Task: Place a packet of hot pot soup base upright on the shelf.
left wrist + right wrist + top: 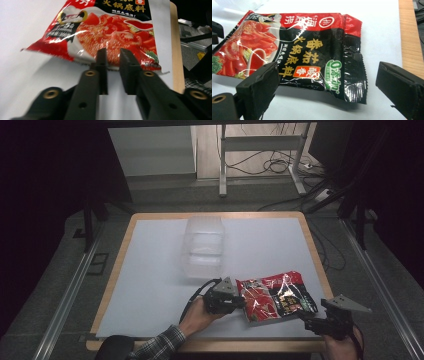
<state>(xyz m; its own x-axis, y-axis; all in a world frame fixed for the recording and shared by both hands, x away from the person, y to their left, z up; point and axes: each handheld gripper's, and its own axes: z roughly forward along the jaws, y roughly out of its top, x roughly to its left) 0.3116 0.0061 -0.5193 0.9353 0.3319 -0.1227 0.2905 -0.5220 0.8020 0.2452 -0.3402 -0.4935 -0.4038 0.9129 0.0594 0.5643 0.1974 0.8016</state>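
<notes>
One packet [276, 297] lies flat near the front right corner of the white table [150, 270], a glossy, crinkled plastic pouch printed red at one end and black at the other. The red part carries a picture of sliced tomatoes in sauce; the black part bears yellow characters, a small red label and a green badge, and light glints off its creases. Its sealed ends are flat and ribbed. In the left gripper view the near edge of the packet lifts slightly off the table where the two black jaws meet it. Two grippers work on it, one at each end. The left gripper [113, 53] has its jaws drawn nearly together at the packet's red edge, with a narrow gap between them; whether the pads actually pinch the film I cannot tell. The right gripper [327, 87] stands spread wide, its two jaws on either side of the black end, touching nothing. One clear plastic box [202, 246] stands farther back, at the middle of the table, well apart from the packet.
</notes>
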